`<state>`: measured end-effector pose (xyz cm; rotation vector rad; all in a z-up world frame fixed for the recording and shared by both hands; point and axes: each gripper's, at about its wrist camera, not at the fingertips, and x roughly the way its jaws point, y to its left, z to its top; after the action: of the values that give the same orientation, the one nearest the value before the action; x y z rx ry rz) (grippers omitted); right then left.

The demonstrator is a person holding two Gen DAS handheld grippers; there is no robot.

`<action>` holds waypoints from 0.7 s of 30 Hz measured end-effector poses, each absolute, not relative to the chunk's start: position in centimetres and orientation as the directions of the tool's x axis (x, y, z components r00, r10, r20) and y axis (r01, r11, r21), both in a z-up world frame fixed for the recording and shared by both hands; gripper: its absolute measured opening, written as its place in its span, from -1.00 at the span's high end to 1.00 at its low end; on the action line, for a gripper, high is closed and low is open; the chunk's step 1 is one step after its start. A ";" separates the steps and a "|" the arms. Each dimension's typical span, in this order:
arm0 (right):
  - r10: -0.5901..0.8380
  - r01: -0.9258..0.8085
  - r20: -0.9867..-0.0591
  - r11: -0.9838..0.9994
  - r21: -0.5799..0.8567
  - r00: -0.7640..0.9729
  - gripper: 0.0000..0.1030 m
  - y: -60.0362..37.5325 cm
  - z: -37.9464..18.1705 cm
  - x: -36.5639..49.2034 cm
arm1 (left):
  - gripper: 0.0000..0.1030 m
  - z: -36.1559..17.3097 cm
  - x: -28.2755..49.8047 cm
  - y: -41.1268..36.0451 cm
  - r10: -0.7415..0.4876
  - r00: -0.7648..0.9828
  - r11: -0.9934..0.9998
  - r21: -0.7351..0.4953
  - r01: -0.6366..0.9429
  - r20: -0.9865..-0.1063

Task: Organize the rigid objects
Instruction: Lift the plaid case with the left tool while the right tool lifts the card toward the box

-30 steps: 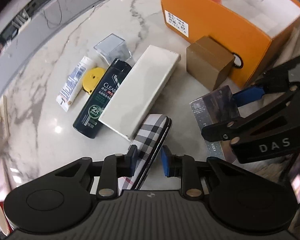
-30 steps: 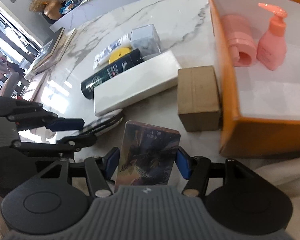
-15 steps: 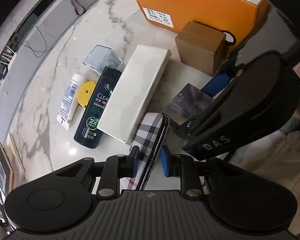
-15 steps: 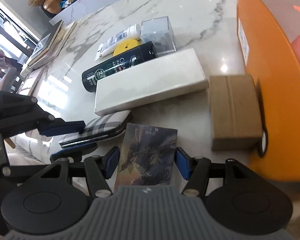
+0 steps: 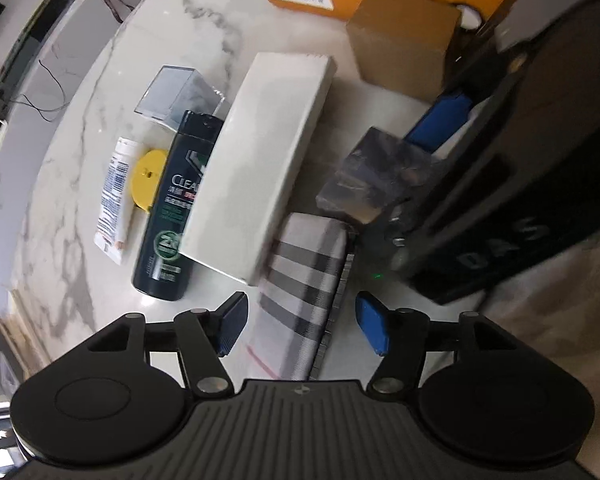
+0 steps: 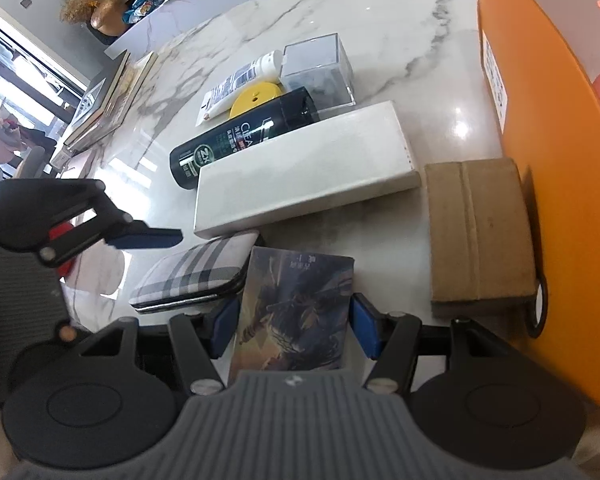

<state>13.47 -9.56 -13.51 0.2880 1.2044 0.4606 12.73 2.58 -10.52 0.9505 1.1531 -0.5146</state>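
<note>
A plaid case lies flat on the marble table, against the end of a long white box. My left gripper hangs over the case's near end. Its jaws are opening, and both blue pads stand clear of the case's sides. My right gripper is shut on a dark picture-printed box, held just right of the plaid case. In the left wrist view that dark box and the right gripper's big black body fill the right side.
A dark green shampoo bottle, a yellow disc, a white tube and a clear plastic box lie left of the white box. A brown cardboard box stands against an orange bin.
My left gripper has let go of the plaid case, which now lies flat, and its jaws have spread wide. The right gripper has carried its dark box leftward, close beside the case.
</note>
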 end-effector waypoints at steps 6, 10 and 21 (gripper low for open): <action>0.501 -0.182 -0.819 0.865 0.467 0.280 -0.18 -9.8 -13.5 13.5 | -0.08 -11.1 12.5 2.1 0.135 0.387 0.491 0.401 0.774 -0.912; 0.510 -0.173 -0.816 0.860 0.479 0.273 -0.17 -9.8 -13.5 13.4 | 0.33 -10.7 12.2 2.4 0.130 0.399 0.505 0.407 0.761 -0.908; 0.522 -0.201 -0.780 0.853 0.482 0.345 -0.15 -11.5 -10.6 11.6 | 0.57 -5.6 12.1 4.4 -0.047 0.391 0.795 0.202 0.572 -0.919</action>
<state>11.58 -11.47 -10.64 0.3262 1.1270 0.4806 12.11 4.42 -5.64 0.5462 1.1101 -0.4187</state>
